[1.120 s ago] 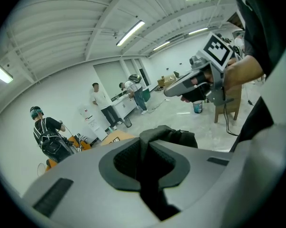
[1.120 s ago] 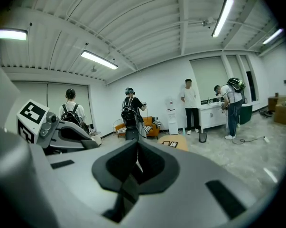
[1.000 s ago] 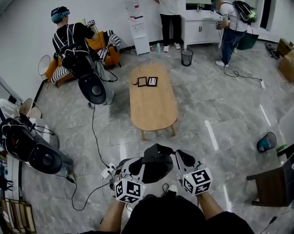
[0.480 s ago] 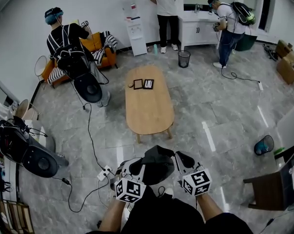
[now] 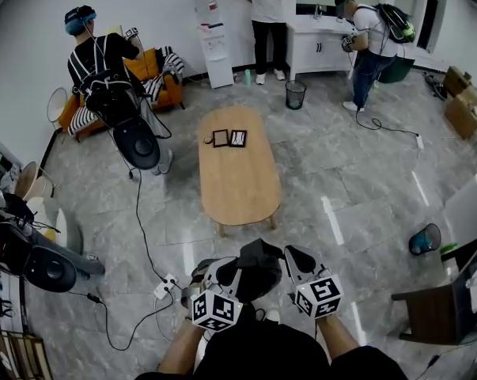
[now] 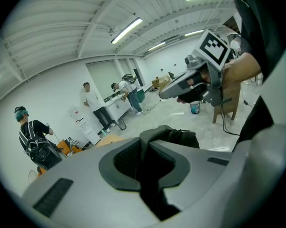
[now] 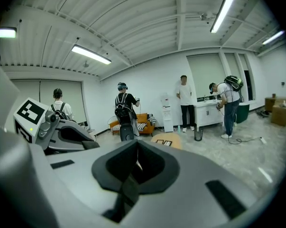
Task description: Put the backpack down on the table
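Head view: left tongs [image 5: 212, 274] and right tongs [image 5: 292, 256] sit side by side low in the frame, each held by a hand. The black backpack [image 5: 255, 266] hangs between them, both tips touching it. It is up in the air over the grey floor [image 5: 341, 188], close to the holder's body. The oval wooden bench [image 5: 236, 182] lies ahead, well apart from the backpack, its near end just beyond it. Two dark squares [image 5: 229, 138] lie side by side at the bench's far end. A black bin [image 5: 295, 94] stands beyond the bench. One person sits on an orange sofa [image 5: 163, 81] at far left, and two more stand at the back wall.

Left gripper view: left tongs [image 6: 145, 161] closed together, clamped on a fold of black backpack [image 6: 173, 135] fabric that bunches up just past the tips. The right tongs [image 6: 167, 93] show at upper right, marker cube on top, a hand behind.

Right gripper view: right tongs [image 7: 135, 164] closed, pinching a thin dark strap [image 7: 128, 190] that runs down out of the gap. The left tongs [image 7: 88, 145] show at left, near and level. The bench [image 7: 167, 140] shows small beyond the tips, well apart.
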